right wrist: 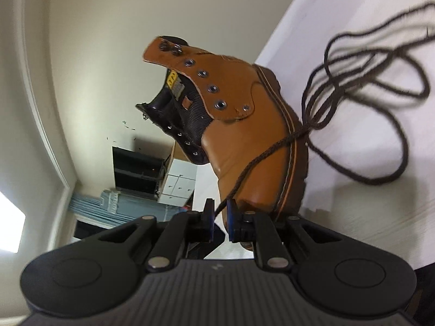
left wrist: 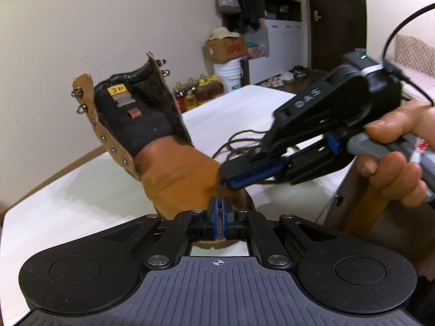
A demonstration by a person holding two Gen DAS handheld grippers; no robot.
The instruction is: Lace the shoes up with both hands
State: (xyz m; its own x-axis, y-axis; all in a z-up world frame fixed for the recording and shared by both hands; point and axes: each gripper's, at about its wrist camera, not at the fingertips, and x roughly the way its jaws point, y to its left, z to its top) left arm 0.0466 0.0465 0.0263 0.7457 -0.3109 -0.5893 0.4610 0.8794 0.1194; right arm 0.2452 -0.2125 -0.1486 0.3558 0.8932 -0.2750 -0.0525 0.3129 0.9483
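A tan leather boot point(left wrist: 174, 168) with a black tongue stands on the white table point(left wrist: 68, 203), its eyelet flaps spread open and unlaced. My left gripper point(left wrist: 219, 201) is shut on the end of a dark brown lace point(left wrist: 220, 188) just in front of the boot's toe. My right gripper point(left wrist: 227, 180) reaches in from the right, its tips right above the left gripper's. In the right wrist view the right gripper point(right wrist: 219, 212) is slightly open, and the lace point(right wrist: 252, 165) runs between its fingers without being clamped. The rest of the lace point(right wrist: 380, 87) lies in loops on the table beyond the boot point(right wrist: 244, 135).
The table's edge point(left wrist: 334, 187) runs close on the right, with a wooden chair back beyond it. Boxes, a white bucket and bottles point(left wrist: 198, 89) stand on the floor behind the table. A person's hand point(left wrist: 394, 163) holds the right gripper's handle.
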